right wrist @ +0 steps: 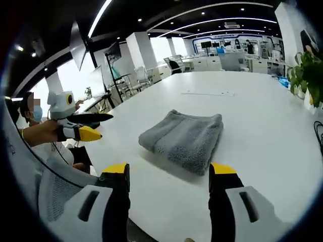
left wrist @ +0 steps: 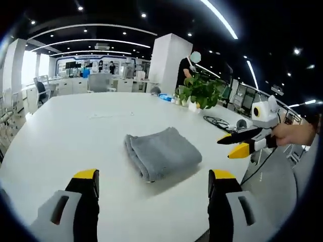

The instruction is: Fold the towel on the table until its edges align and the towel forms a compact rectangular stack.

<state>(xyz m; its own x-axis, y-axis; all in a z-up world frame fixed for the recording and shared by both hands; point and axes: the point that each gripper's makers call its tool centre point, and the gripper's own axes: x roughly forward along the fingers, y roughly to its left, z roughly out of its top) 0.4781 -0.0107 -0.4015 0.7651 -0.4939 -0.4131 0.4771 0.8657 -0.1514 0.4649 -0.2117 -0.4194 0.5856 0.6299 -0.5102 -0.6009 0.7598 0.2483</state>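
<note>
Closest in the left gripper view are the left gripper's (left wrist: 154, 184) two yellow-tipped jaws, spread wide apart with nothing between them, held just short of the grey towel (left wrist: 162, 152). The right gripper (right wrist: 169, 176) stands the same way in its own view: jaws parted, released, the towel lying just beyond the tips. Each tool also shows from the side in the other's view, held in a hand (left wrist: 295, 133) off the table's edge and pointing in toward the towel, jaws apart. The towel is folded into a thick, roughly rectangular stack, resting flat on the white table (left wrist: 75, 131) near its front edge, touched by neither gripper. Farther back on the table stands a leafy green plant (left wrist: 201, 91), with a black cable (left wrist: 218, 121) coiled near it. Around is a bright open office with white pillars, desks, and strip lights on a dark ceiling.
</note>
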